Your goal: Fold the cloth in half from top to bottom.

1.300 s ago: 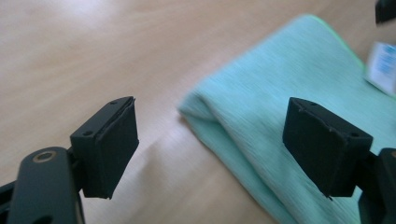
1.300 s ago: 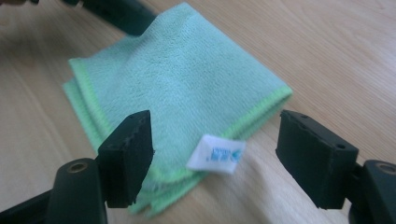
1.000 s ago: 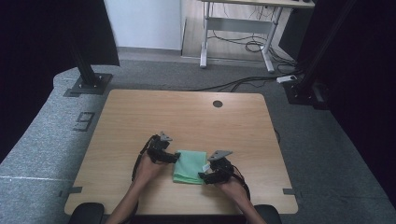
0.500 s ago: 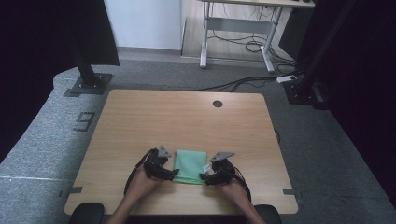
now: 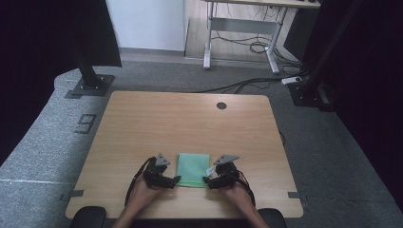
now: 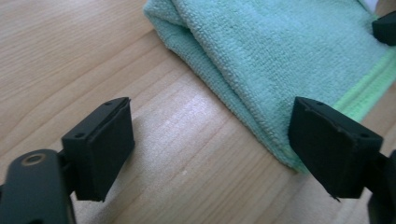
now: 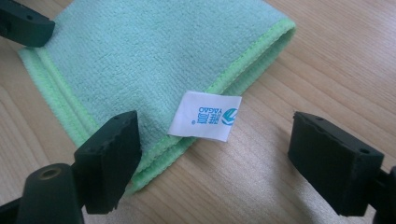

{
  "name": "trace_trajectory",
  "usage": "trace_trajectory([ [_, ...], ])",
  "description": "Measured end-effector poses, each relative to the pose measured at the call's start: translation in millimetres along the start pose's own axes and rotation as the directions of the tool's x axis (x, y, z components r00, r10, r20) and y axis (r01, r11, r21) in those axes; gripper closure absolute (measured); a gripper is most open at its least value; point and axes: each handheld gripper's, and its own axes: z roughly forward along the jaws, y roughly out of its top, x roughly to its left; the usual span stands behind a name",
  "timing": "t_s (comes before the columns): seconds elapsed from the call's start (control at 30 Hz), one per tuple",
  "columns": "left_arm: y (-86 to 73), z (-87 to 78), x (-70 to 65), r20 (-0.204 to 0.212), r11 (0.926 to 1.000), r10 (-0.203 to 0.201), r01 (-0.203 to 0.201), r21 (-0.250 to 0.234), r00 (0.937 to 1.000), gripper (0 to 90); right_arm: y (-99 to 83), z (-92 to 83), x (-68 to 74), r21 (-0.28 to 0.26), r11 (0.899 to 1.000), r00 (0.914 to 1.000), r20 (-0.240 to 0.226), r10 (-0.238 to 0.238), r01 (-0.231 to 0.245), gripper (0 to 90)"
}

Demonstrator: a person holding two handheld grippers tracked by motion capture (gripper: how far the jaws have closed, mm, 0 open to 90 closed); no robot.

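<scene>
The cloth's white tag seems to read "YAGAO"; the floor marking reads 9.

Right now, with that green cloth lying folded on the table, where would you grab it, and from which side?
I would probably take the cloth at its two near corners, coming in low from either side. It lies flat and folded, so only the edges offer a lip to pinch. The left gripper and the right gripper, both open, already flank those corners, the right one by the white label.
</scene>
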Motion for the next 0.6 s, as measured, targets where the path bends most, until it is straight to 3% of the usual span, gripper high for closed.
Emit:
trace_trajectory([
  [0.2, -1.8, 2.6, 1.1, -0.019, 0.9997, 0.003, -0.004, -0.022, 0.9998, 11.4, 0.8, 1.7, -1.0, 0.002, 1.000, 0.9999, 0.011, 0.000, 0.000, 14.2],
  [0.6, 7.7, 11.1, 12.9, -0.051, 0.9999, -0.004, 0.004, -0.011, 0.9987, 4.5, 7.8, 9.0, -10.2, -0.010, 1.000, 0.9996, 0.026, 0.009, -0.009, 14.2],
])
